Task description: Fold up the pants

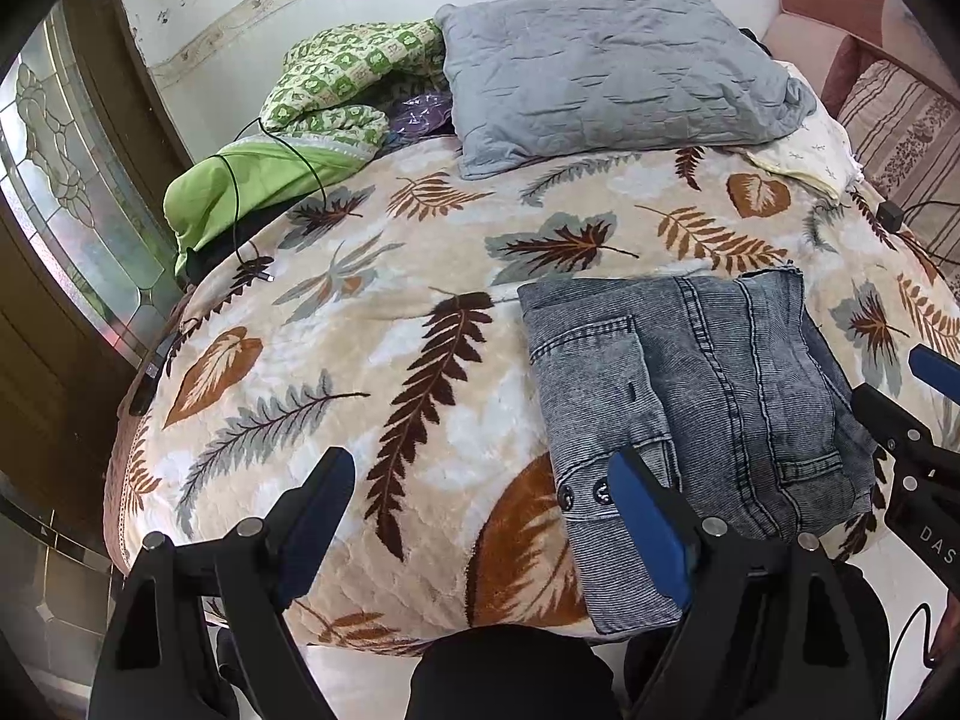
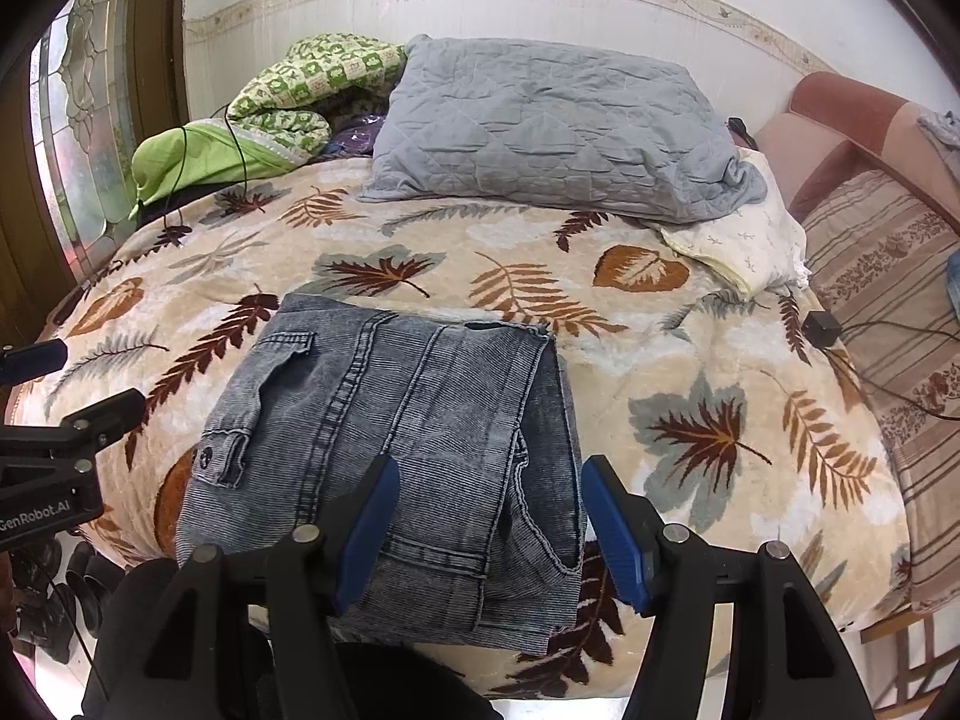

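Note:
Grey-blue washed pants (image 1: 690,396) lie folded into a compact rectangle on the leaf-patterned blanket (image 1: 372,324), near the bed's front edge. In the right wrist view the pants (image 2: 390,432) sit just ahead of my fingers. My left gripper (image 1: 486,498) is open and empty, held above the blanket left of the pants, its right finger over the pants' near corner. My right gripper (image 2: 489,510) is open and empty, hovering above the near edge of the pants. The right gripper also shows at the right edge of the left wrist view (image 1: 900,414).
A grey quilted pillow (image 2: 540,126) and a green patterned quilt (image 2: 288,90) lie at the bed's far end. A black cable (image 1: 264,180) runs over the left side. A black charger (image 2: 822,327) and a striped sofa (image 2: 888,276) are on the right. Shoes (image 2: 78,582) stand on the floor.

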